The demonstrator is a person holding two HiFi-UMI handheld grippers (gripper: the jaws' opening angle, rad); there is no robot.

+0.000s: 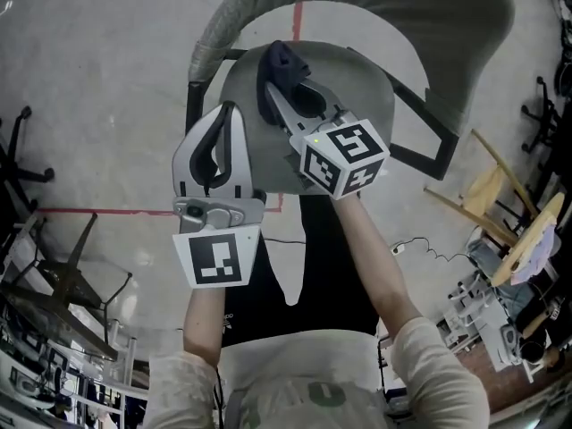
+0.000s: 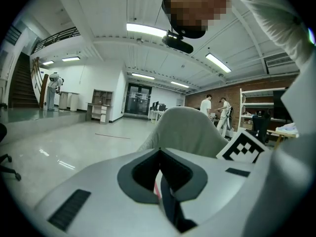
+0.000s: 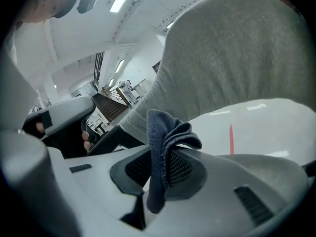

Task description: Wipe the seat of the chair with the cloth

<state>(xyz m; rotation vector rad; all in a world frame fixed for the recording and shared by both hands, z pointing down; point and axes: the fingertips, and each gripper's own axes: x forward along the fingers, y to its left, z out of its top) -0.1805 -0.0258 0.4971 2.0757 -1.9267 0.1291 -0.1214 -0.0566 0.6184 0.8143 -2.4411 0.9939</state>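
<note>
A grey fabric chair is below me, its seat [image 1: 362,83] in the middle of the head view and its backrest [image 1: 429,16] beyond. My right gripper [image 1: 279,68] is over the left part of the seat, shut on a dark blue cloth [image 1: 286,59]. In the right gripper view the cloth [image 3: 165,147] sticks up bunched from between the jaws, with the backrest [image 3: 237,58] behind. I cannot tell whether the cloth touches the seat. My left gripper [image 1: 230,114] is at the seat's left edge, shut and holding nothing. Its view looks over the backrest [image 2: 190,130].
Red tape lines [image 1: 98,211] cross the pale floor. Black chair bases [image 1: 63,280] and clutter stand at the lower left. Wooden frames and equipment [image 1: 518,231] crowd the right side. Two people [image 2: 215,107] stand far off by shelves in the left gripper view.
</note>
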